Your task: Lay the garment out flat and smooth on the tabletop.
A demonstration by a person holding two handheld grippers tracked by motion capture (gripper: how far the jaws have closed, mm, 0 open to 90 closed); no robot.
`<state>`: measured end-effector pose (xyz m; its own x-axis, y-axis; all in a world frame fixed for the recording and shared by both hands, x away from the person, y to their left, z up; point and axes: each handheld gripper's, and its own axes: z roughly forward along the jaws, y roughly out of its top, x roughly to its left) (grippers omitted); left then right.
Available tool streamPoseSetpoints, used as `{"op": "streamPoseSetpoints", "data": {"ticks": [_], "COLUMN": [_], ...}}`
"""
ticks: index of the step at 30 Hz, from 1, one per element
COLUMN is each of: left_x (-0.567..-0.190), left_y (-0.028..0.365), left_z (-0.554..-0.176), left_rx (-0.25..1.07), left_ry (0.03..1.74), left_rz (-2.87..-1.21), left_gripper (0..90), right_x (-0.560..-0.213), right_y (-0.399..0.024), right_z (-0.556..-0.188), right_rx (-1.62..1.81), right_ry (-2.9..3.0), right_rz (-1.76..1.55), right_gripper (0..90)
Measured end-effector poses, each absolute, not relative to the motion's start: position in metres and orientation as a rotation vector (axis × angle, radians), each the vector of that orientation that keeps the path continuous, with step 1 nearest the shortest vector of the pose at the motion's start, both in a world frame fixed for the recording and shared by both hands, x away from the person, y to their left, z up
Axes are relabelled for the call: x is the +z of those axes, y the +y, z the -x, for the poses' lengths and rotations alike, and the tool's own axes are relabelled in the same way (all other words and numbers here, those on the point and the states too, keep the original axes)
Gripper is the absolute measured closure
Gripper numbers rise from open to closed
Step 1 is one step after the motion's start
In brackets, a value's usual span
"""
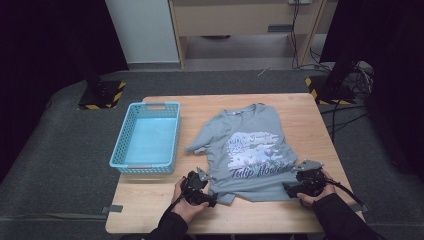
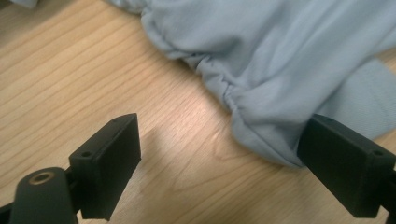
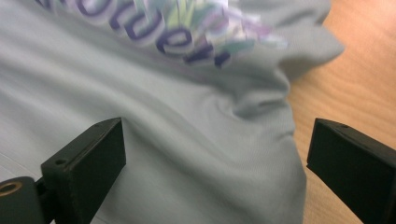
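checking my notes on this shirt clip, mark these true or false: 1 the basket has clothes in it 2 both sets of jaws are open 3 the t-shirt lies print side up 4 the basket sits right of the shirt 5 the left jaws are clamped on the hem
1. False: the blue basket is empty.
2. True: the left gripper and the right gripper both stand open.
3. True: the grey t-shirt shows its tulip print.
4. False: it sits left of the shirt on the wooden table.
5. False: the jaws are spread, the hem only beside one of them.

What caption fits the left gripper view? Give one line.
Open left gripper over the wooden table, beside the bunched hem of a grey T-shirt.
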<state>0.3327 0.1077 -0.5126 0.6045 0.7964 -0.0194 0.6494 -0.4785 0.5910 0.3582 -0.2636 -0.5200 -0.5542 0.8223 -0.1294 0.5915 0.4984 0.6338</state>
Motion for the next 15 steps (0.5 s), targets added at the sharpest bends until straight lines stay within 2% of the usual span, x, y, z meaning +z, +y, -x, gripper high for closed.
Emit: {"op": "streamPoseSetpoints", "data": {"ticks": [3, 6, 10, 15], "left_x": [-0.514, -0.517, -0.523, -0.522], "left_y": [0.102, 0.089, 0.074, 0.075], "left_z": [-0.334, -0.337, -0.335, -0.327], "left_rx": [0.333, 0.372, 0.431, 0.454], "left_ry": [1.189, 1.204, 1.167, 1.097], "left_rz": [-2.186, -2.163, -2.220, -2.304], "left_gripper": [11.4, 10.7, 10.3, 9.1], "right_x": [-0.518, -0.520, -0.522, -0.525], "right_y": [-0.260, -0.256, -0.254, -0.254], "right_z": [-0.358, -0.361, -0.363, -0.361], "right_rx": [0.789, 0.793, 0.774, 0.731], "right_ry": [2.318, 2.336, 2.349, 2.373], "right_rz": [-1.175, -1.188, -1.196, -1.166], "right_gripper": [4.7, 4.5, 4.2, 3.5]}}
